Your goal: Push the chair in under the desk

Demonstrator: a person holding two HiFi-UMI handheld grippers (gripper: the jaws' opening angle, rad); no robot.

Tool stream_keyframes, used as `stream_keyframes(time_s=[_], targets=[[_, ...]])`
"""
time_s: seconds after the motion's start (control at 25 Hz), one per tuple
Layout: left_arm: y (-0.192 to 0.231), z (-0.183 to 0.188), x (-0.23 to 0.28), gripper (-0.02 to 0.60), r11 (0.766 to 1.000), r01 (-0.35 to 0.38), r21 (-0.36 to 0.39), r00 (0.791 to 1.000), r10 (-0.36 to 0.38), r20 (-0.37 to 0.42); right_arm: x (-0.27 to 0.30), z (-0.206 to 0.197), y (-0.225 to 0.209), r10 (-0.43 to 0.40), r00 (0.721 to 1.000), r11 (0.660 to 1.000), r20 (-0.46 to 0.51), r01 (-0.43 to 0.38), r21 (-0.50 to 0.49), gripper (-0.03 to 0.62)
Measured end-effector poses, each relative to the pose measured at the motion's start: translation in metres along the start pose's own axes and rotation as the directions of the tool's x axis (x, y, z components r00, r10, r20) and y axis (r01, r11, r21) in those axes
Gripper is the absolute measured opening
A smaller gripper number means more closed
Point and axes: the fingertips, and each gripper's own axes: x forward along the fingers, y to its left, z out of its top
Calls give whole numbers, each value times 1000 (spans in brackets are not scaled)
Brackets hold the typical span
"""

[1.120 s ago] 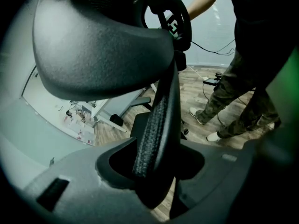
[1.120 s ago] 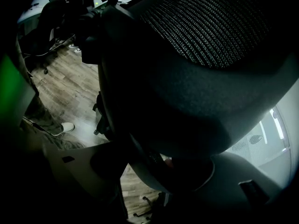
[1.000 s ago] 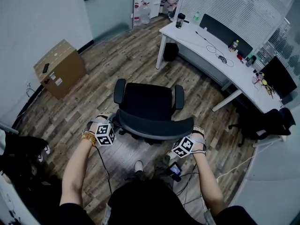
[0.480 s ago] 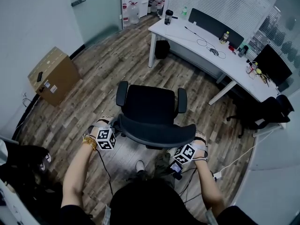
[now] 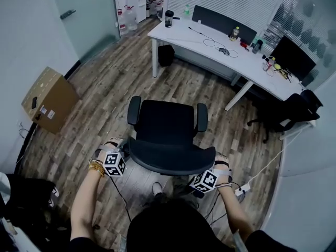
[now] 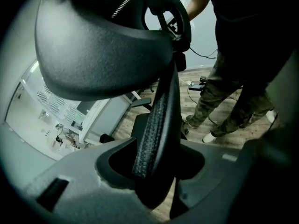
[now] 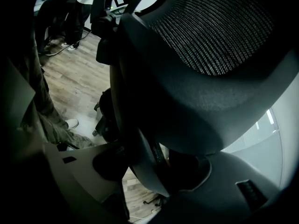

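A black office chair (image 5: 167, 121) stands on the wood floor, its seat facing the white desk (image 5: 181, 34) farther off. I am behind its curved backrest (image 5: 168, 160). My left gripper (image 5: 124, 152) grips the backrest's left end; in the left gripper view the mesh-edged rim (image 6: 156, 120) runs down between the jaws of that gripper (image 6: 154, 171). My right gripper (image 5: 213, 166) is at the backrest's right end. There the rim (image 7: 140, 148) fills the gap in the gripper (image 7: 154, 169), whose jaws have just been closing on it.
A cardboard box (image 5: 44, 98) stands against the left wall. A dark bin (image 5: 165, 55) sits under the desk's left end. Another black chair (image 5: 286, 114) stands to the right. Cables and a power strip (image 5: 242, 189) lie on the floor by my right side.
The chair has rolled forward toward the desk, with both grippers following at the backrest's ends. The desk now lies closer to the chair in the head view.
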Motion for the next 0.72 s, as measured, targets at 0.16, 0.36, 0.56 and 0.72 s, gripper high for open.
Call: stream_keyframes(time_s=[0.16,0.36,0.56,0.72], targets=[[0,7,5,186,999,33,26,999,-34,19,-13,-9,5,11,1000,1000,-2,-11,-25,227],[4,9,12,189,997,53,64,998,-55,32,-27,-13,23,115,993,993,6,-115,-22,207],[5,11,11,196,996,53,70,998,-56,42,-33,-17,34,249,969,968,-6,-249,-34,189],[0,19,12,177,993,84,88,996,-86,26,-27,-35,32,296,954,954,-46,-297,-30,187]])
